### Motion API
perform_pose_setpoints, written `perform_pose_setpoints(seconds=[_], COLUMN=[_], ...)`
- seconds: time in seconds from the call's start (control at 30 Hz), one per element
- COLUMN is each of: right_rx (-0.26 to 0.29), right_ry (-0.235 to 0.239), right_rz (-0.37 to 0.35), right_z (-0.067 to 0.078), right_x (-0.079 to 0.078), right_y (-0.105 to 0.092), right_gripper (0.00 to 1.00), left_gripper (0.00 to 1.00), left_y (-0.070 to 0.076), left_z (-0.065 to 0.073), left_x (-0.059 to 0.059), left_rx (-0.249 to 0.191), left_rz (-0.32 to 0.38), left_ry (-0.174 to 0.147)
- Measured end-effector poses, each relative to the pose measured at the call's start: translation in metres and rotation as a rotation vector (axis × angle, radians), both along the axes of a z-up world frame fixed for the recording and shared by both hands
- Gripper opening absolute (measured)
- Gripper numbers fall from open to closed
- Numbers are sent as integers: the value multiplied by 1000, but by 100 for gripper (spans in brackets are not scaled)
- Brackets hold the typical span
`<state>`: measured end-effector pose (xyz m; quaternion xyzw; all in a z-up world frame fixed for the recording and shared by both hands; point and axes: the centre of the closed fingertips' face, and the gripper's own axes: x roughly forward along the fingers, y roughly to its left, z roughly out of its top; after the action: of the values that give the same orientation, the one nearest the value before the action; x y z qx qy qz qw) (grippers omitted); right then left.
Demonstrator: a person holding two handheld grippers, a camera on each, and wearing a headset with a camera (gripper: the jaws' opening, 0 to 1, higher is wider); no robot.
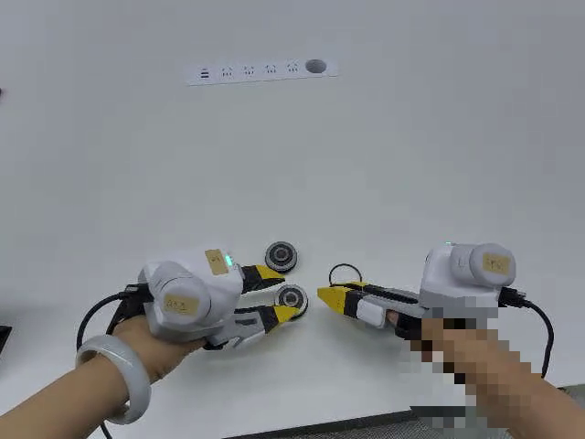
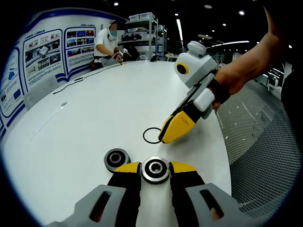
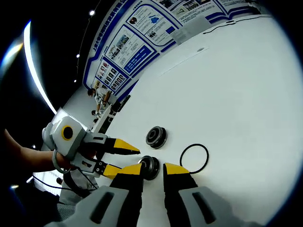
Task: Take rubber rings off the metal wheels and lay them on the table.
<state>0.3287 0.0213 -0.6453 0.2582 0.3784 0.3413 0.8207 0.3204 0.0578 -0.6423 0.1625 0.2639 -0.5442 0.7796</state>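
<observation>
- The white table [image 1: 439, 165] has plenty of bare room ahead and to both sides. The only fixed thing on it is a power strip [image 1: 262, 69], well away at the far side. The work sits close to the near edge, which runs just behind both hands, so anything laid down is safer placed forward.
- The left gripper [image 1: 283, 293] has its jaws partly closed on the sides of one metal wheel and holds it just above or on the table.
- The right gripper [image 1: 327, 298] points its tips at that wheel from just beside it. In its own view the jaws are a narrow gap apart with nothing between them.
- The held wheel [image 2: 155, 169] shows a bright hub. I cannot tell for sure whether it is already stripped.
- The second wheel [image 1: 281, 256] lies free just beyond the left jaws. Its rim looks dark, so it probably still has its rubber on.
- One rubber ring [image 2: 151, 128] lies flat on the table near the right gripper's tips. By my reading, one ring is done and at least one is left.
</observation>
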Motion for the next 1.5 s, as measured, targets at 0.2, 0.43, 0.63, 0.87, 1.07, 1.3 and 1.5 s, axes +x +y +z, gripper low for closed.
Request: perform_pose_setpoints(seconds=[0.2, 0.43, 0.63, 0.87, 1.07, 1.3, 1.5], right_rx=[6, 13, 20, 28, 33, 36, 55], right_ry=[5, 9, 17, 26, 33, 60, 88], right_rz=[5, 6, 7, 8, 22, 35, 29], right_z=[0, -1, -2, -3, -5, -11, -12], right_x=[-1, 0, -1, 0, -1, -1, 1], right_y=[4, 5, 7, 9, 15, 21, 23], right_gripper=[18, 18, 18, 18, 18, 19, 20], left_gripper=[20, 18, 15, 14, 14, 14, 13], left_y=[-1, -2, -4, -5, -4, -4, -4], left_z=[-5, -9, -12, -12, -12, -12, -12], left_x=[-1, 0, 0, 0, 1, 1, 1], left_rx=[24, 40, 52, 64, 68, 68, 65], left_rz=[-10, -16, -23, -35, -37, -30, -24], left_ry=[3, 3, 7, -1, -2, -8, -9])
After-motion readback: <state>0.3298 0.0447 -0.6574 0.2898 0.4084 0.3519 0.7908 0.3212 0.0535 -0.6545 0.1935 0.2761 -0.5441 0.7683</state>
